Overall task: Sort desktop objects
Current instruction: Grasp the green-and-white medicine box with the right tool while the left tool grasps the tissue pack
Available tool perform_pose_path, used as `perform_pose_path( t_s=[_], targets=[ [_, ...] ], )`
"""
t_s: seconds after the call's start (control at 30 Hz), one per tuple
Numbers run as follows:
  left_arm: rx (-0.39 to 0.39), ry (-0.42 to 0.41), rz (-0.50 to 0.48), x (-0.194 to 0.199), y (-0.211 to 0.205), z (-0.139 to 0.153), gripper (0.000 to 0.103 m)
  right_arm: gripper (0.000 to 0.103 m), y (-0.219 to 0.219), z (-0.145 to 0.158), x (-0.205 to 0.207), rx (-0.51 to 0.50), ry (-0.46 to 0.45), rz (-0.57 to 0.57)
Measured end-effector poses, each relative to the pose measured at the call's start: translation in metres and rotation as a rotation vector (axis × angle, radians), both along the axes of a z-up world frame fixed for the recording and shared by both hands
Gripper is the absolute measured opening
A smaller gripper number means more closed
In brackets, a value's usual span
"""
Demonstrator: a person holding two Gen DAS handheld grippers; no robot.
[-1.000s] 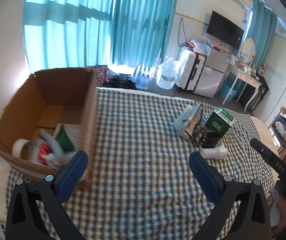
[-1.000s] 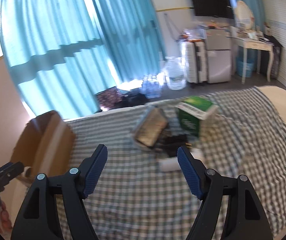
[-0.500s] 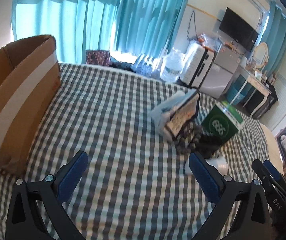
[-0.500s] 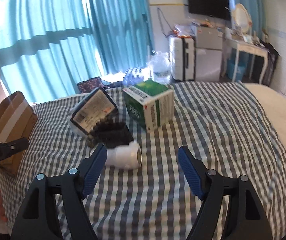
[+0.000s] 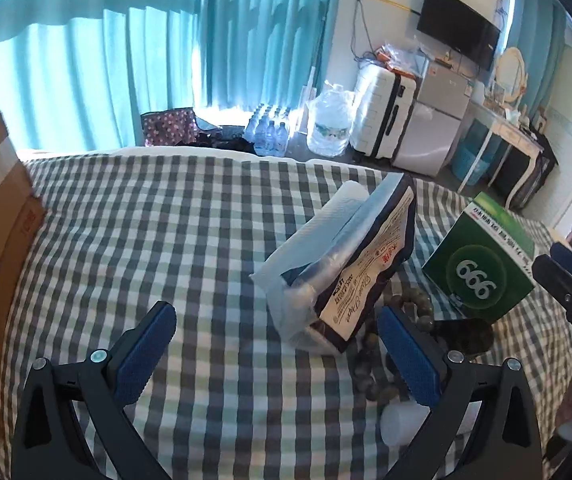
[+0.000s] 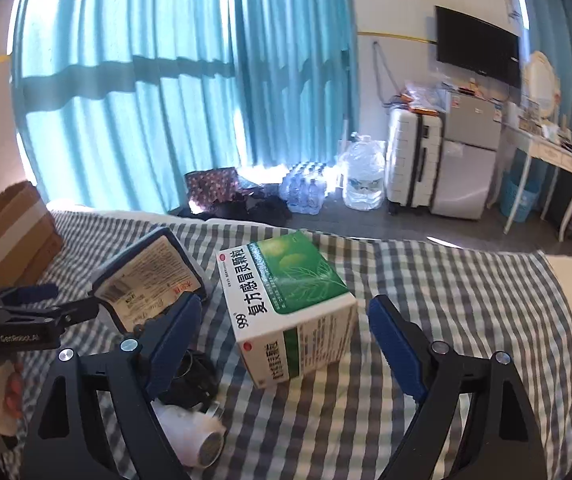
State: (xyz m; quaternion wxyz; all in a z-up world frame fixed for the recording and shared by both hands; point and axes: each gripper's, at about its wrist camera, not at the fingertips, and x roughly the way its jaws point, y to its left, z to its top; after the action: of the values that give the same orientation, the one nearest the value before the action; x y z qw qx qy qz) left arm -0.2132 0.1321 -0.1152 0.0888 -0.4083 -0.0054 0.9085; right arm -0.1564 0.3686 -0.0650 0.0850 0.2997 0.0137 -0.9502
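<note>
Both grippers, left and right, stand open holding nothing, the right's jaws just widened toward the green box, its finger hiding what may be beads.

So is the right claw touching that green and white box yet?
Apart. The right wrist view shows the right claw open, checked cloth visible between each blue pad and the green and white box.

Teal curtains hang behind the bed. On the floor past its far edge: a water jug, white suitcase, small fridge; a television hangs above.
</note>
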Motion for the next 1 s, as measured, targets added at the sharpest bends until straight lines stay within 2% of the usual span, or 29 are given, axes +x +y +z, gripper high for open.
perform_pose_path(
  t_s=[0.13, 0.27, 0.47, 0.5, 0.53, 0.6, 0.73, 0.83, 1.0],
  targets=[
    [-0.043, 0.021, -0.015, -0.015, 0.011, -0.009, 0.103, 0.086, -0.013, -0.01, -0.011, 0.105, -0.017, 0.05],
    [-0.028, 0.017, -0.038, -0.028, 0.017, -0.014, 0.103, 0.086, -0.023, -0.021, -0.018, 0.229, -0.013, 0.044],
    [-0.025, -0.007, -0.097, -0.04, 0.031, -0.018, 0.101, 0.089, -0.022, -0.029, -0.024, 0.278, -0.021, 0.018],
    [-0.022, -0.01, -0.104, -0.041, 0.033, -0.019, 0.094, 0.089, -0.02, -0.029, -0.023, 0.277, -0.018, 0.013],
    [-0.025, -0.018, -0.114, -0.041, 0.036, -0.02, 0.075, 0.092, -0.019, -0.029, -0.023, 0.279, -0.019, 0.002],
    [-0.04, -0.038, -0.139, -0.042, 0.041, -0.023, 0.046, 0.096, -0.02, -0.03, -0.024, 0.301, -0.017, -0.016],
    [-0.032, -0.033, -0.161, -0.034, 0.046, -0.017, 0.033, 0.1, -0.021, -0.034, -0.026, 0.308, -0.012, -0.032],
    [-0.045, -0.025, -0.157, -0.024, 0.044, -0.01, 0.027, 0.1, -0.023, -0.037, -0.027, 0.313, -0.024, -0.029],
    [-0.018, -0.019, -0.124, -0.01, 0.026, 0.007, 0.027, 0.1, -0.037, -0.035, -0.018, 0.32, -0.006, 0.006]
  ],
)
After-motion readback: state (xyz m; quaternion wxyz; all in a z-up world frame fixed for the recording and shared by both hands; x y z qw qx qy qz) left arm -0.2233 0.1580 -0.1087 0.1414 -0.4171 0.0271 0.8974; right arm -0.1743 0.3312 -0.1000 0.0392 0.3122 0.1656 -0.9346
